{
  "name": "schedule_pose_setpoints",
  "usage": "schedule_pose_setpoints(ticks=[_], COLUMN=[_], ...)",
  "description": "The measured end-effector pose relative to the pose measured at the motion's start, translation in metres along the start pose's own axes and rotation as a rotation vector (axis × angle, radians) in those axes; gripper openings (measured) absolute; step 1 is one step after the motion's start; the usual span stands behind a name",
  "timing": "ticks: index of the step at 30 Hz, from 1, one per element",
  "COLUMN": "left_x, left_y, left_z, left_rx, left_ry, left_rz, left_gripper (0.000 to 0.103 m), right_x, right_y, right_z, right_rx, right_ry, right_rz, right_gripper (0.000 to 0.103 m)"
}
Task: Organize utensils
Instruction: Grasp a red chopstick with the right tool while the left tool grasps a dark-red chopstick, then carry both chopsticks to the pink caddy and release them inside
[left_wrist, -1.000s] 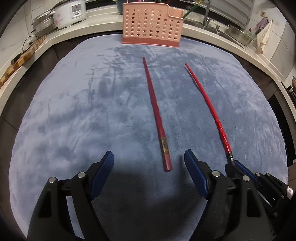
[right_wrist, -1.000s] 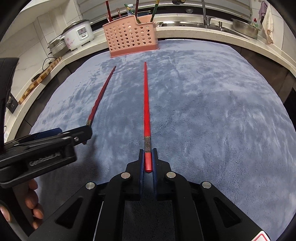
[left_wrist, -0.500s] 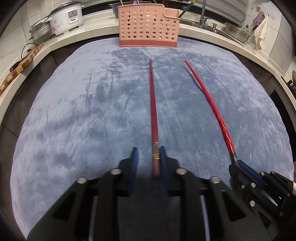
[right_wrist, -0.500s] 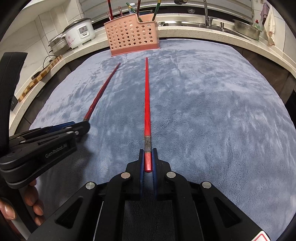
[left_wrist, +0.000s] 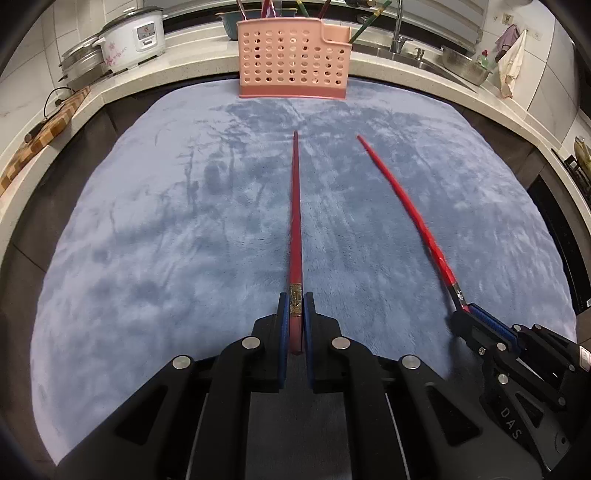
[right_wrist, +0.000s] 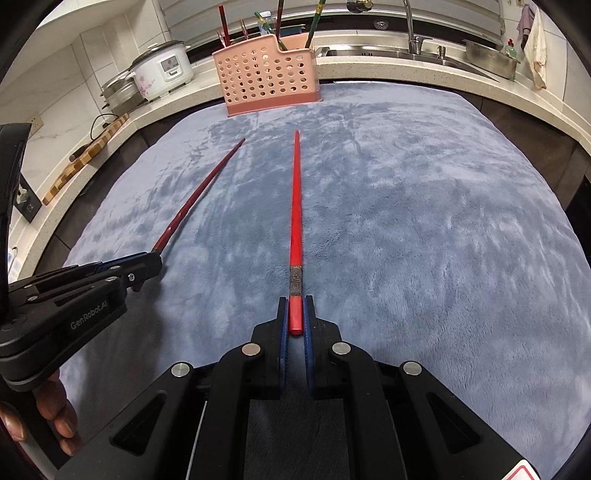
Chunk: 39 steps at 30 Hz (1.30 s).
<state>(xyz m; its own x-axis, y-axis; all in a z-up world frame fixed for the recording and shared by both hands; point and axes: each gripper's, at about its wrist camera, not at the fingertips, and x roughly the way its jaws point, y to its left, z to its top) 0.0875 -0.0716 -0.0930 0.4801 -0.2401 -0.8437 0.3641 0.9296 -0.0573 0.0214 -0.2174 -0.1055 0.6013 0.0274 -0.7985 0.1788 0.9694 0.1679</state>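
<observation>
Left wrist view: we see our left gripper (left_wrist: 295, 306) pinching the thick end of a dark red chopstick (left_wrist: 295, 206). The stick runs long and straight, with its thin tip aimed at the pink holder (left_wrist: 293, 59) at the far edge of the blue cloth (left_wrist: 147, 240). Our right gripper (right_wrist: 295, 310) squeezes the thick end of a bright red chopstick (right_wrist: 295, 203), and this one aims at the pink holder too. Both sticks lie side by side, apart, over the middle of the cloth. We cannot tell if they touch it. More sticks stand up inside the holder. Past the cloth, a white rice cooker (left_wrist: 133, 35) sits on the counter (left_wrist: 388, 62) at the far left corner. A sink (right_wrist: 424, 55) is at the far right. Nothing lies between the tips and the holder.
</observation>
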Motion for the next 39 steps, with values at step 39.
schedule_pose_setpoints(ticks=[39], left_x=[-0.171], left_y=[0.031], left_z=[0.129], left_rx=[-0.043], left_ry=[-0.41], left_rz=[-0.07], left_gripper=[0.007], right_x=[-0.162], right_y=[0.016], right_z=[0.143], right_rx=[0.007], right_ry=[-0.452], right_rz=[0.118], right_gripper=[0.008])
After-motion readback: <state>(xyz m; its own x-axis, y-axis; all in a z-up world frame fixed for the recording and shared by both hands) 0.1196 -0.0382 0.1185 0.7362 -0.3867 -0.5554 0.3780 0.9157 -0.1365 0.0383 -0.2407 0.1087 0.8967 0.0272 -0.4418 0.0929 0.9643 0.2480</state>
